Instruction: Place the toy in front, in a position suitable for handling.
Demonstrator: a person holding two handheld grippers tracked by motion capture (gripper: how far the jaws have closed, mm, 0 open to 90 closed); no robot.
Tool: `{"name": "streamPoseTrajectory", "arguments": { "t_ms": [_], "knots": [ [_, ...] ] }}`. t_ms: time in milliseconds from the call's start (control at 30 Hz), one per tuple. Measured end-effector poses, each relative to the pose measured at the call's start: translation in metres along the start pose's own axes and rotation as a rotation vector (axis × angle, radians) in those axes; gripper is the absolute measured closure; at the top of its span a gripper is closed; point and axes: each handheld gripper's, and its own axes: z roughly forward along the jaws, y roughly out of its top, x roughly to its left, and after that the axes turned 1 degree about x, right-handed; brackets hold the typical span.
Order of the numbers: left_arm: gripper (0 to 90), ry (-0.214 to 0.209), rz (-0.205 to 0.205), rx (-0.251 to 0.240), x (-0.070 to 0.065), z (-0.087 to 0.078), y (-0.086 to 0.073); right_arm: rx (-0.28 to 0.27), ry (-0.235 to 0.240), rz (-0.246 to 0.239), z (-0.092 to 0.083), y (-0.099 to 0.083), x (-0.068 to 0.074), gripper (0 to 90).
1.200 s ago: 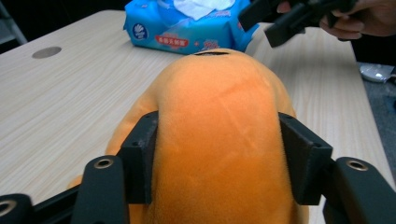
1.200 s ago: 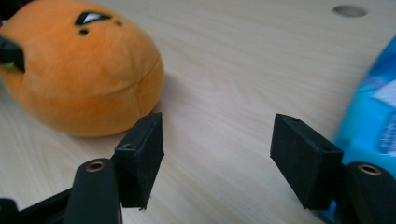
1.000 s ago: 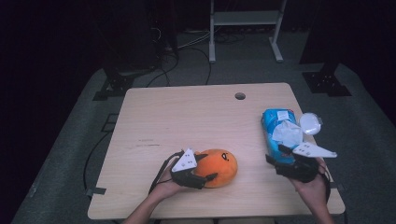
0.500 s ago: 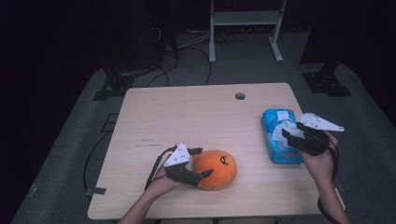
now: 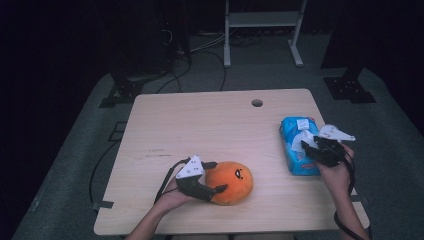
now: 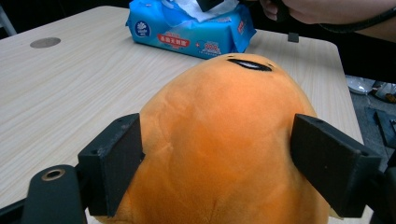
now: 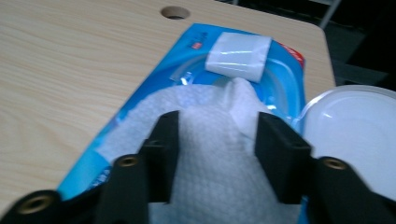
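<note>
Right claw [image 7: 212, 154] sits over the blue wipes pack [image 5: 298, 145], jaws either side of the white wipe [image 7: 210, 163] that sticks up out of the opening. Jaws have just been closing, wipe between them. In the right gripper view the pads look close to the wipe's folds, but gaps show, so not clamped yet: jaws apart. The pack's sticker flap [image 7: 239, 57] is peeled back beyond the wipe. A clear plastic lid [image 7: 355, 126] lies just beside the pack on its far-from-centre side.

Left claw [image 6: 229, 154] is clamped on the orange plush toy [image 5: 229, 181], pads pressing its two flanks and denting the fabric a little. The toy rests on the worktop [image 5: 210, 130] near the front edge, well apart from the pack, which lies near the right edge.

Step in hand, as I judge it: pinch one wipe and pull it free.
- Close on the raised fold only, high up, not on the pack film.
- Grip fully before lifting, or it slips out.
- Pull straight up and slowly, so the next sheet doesn't trail along.
- The pack is light and nothing holds it down, so it may rise with the wipe. A short sideways tug should help.
- Keep the left claw steady on the toy. Don't squeeze harder.
</note>
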Motion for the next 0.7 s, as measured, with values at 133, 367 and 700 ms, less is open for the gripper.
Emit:
{"name": "streamPoseTrajectory", "arguments": {
  "t_ms": [133,367,700],
  "knots": [
    [17.0,0.003,0.004,0.002,0.0,0.0,0.0,0.015,-0.049,0.043,-0.001,0.0,-0.006,77.3],
    [16.9,0.005,-0.017,-0.011,0.0,0.002,-0.003,0.027,0.075,0.204,-0.007,0.003,-0.024,88.2],
    [16.7,0.008,-0.021,-0.016,0.001,0.003,-0.004,0.011,0.142,0.195,-0.016,0.008,-0.017,88.8]
  ]
}}
